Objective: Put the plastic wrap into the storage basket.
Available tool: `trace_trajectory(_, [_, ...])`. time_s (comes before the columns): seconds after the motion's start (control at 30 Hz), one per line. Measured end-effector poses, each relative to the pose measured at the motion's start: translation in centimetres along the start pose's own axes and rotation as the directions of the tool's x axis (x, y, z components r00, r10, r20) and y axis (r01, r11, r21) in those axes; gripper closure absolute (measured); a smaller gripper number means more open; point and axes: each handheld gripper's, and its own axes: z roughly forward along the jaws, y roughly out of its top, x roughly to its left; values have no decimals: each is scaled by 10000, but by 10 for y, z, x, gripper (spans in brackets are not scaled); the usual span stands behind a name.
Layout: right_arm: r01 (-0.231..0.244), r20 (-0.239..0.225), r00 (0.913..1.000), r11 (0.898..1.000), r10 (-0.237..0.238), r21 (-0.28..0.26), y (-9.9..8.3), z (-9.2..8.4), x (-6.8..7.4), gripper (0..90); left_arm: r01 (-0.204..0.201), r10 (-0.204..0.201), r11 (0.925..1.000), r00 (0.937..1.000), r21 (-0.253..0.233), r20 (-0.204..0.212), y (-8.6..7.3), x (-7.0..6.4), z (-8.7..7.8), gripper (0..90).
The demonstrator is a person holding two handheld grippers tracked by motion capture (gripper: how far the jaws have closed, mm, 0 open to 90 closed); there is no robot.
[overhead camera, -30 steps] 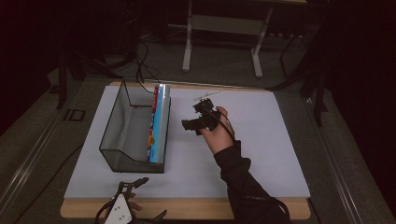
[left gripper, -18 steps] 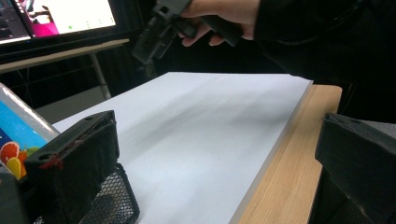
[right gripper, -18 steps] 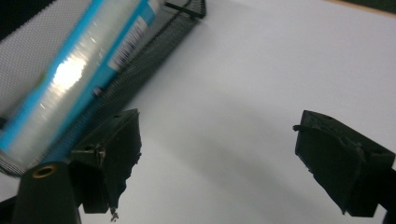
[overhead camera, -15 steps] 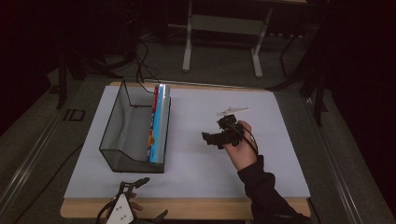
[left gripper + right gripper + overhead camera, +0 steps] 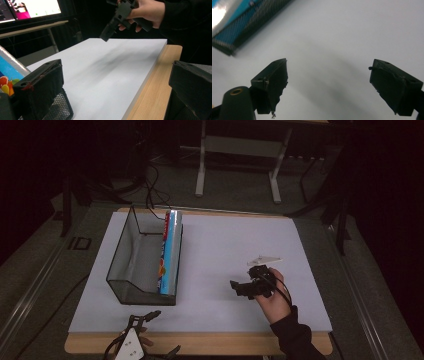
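Nearest to us, at the table's front edge, we see the left hand-held black gripper (image 5: 141, 320) lying low over the pale wooden table rim (image 5: 210, 343); in its own view its jaws stand wide apart with nothing between them, one jaw close beside the mesh basket.

A little farther in, over the right part of the white sheet covering the tabletop (image 5: 220, 250), a hand (image 5: 276, 302) in a dark sleeve holds the right black gripper (image 5: 239, 287) above the bare sheet. Its jaws are spread wide and empty.

Left of it stands the black wire-mesh rectangular basket (image 5: 122, 255), resting on the sheet. A long shiny blue and silver packet (image 5: 168, 251) lies along the basket's right wall, inside it as far as we can tell.

Beyond the table we see a grey floor, loose dark cables (image 5: 150, 180) and the pale legs of a metal stand (image 5: 237, 165). The room behind is dark; the left gripper view catches a lit screen (image 5: 32, 8).
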Motion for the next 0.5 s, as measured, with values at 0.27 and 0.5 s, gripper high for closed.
trace_trajectory(0.27, [28,58,10000,10000,-28,9,-29,-6,-2,145,-7,7,10000,10000,-6,17,0,0,0,2])
trace_trajectory(0.5, [311,360,9989,9995,-308,-72,-52,-9,-4,146,-29,29,10000,10000,-39,43,1,0,-2,2])
